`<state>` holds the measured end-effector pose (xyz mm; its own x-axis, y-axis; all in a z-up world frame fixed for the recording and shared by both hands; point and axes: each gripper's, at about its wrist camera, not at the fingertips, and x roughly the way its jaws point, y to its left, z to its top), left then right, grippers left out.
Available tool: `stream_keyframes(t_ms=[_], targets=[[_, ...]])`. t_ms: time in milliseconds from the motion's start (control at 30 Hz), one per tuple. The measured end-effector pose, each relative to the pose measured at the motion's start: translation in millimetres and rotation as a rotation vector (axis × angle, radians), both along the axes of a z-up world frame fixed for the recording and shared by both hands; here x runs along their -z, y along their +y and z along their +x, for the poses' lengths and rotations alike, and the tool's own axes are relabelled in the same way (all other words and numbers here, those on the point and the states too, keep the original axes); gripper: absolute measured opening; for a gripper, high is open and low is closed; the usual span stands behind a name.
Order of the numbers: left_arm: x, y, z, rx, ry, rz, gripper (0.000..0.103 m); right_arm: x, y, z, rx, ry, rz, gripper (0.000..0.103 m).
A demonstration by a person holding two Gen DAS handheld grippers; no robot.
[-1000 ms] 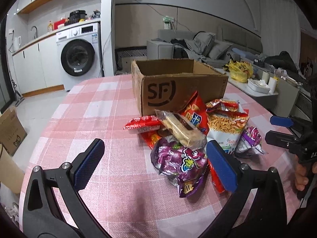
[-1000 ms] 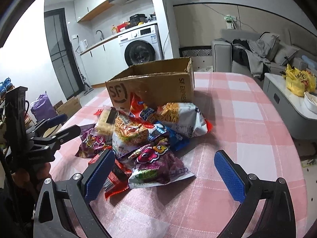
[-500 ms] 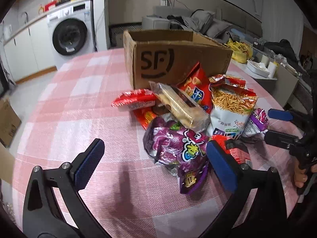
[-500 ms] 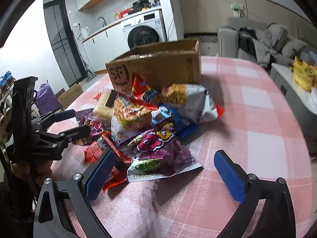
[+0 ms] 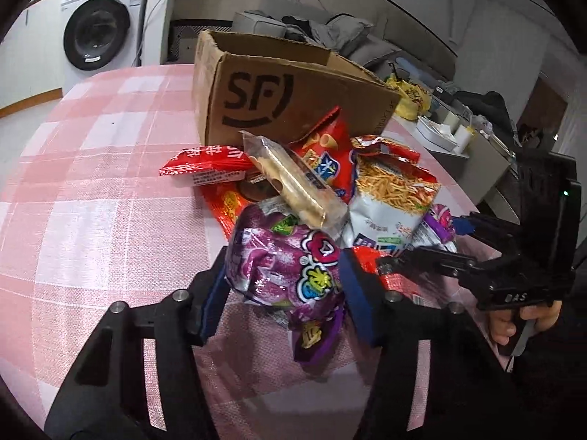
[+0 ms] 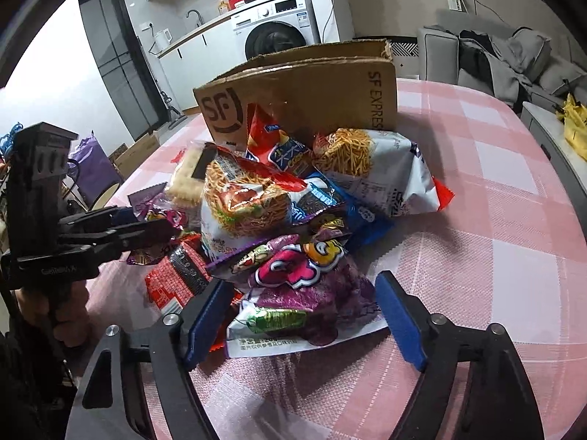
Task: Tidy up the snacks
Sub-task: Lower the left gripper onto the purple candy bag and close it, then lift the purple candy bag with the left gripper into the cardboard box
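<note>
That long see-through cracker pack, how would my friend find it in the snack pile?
Start at the cardboard box marked SF on the pink checked table. The snack pile lies just in front of it. The cracker pack rests slanted on top, the only clear wrapper, showing pale square crackers, while its neighbours are printed red, purple or white.

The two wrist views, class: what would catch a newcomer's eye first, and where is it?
A bright heap of snack packets sits mid-table on the pink checked tablecloth, against an open cardboard box marked SF. The left gripper has just been closing its jaws on a purple packet at the heap's near edge. The right gripper has been closing around another purple packet.
</note>
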<state>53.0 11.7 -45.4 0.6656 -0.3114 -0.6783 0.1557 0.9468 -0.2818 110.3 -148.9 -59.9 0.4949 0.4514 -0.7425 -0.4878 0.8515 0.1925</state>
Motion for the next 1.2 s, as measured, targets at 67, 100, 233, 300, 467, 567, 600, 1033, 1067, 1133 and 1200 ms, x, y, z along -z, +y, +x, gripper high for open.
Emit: stream_keyframes(t_ms=[67,100,233,300,467,567,600,1033,1067,1133,1200], targets=[[1,-1,-1,-0.003,-0.006,0.007,0.046,-1,0,-1,0.0,0.001,0.008,0.077],[-1,-1,-1,-0.003,-0.004,-0.001,0.045,-1,0,-1,-0.003,0.0,0.013,0.075],[-4,1,-6,-0.009,-0.009,-0.007,0.043,-4,-6,-6,-0.004,-0.009,0.04,0.066],[-5,2,-12,-0.015,-0.013,-0.016,0.042,-8,-11,-11,-0.011,-0.009,0.065,0.06],[-10,11,-22,-0.032,-0.033,-0.035,0.042,-18,-21,-21,-0.008,-0.025,0.11,0.049],[-14,14,-27,-0.037,-0.048,-0.036,0.042,-19,-23,-24,-0.009,-0.029,0.116,0.048],[-15,14,-29,-0.041,-0.051,-0.035,0.042,-19,-24,-26,-0.011,-0.029,0.124,0.047],[-42,26,-65,-0.075,-0.138,-0.038,0.042,-37,-47,-47,0.023,-0.088,0.212,0.046],[-45,26,-67,-0.079,-0.144,-0.038,0.042,-40,-48,-49,0.026,-0.095,0.216,0.046],[-53,27,-70,-0.082,-0.164,-0.031,0.042,-45,-51,-51,0.028,-0.111,0.23,0.046],[-59,26,-71,-0.086,-0.176,-0.027,0.042,-50,-52,-51,0.036,-0.125,0.241,0.046]])
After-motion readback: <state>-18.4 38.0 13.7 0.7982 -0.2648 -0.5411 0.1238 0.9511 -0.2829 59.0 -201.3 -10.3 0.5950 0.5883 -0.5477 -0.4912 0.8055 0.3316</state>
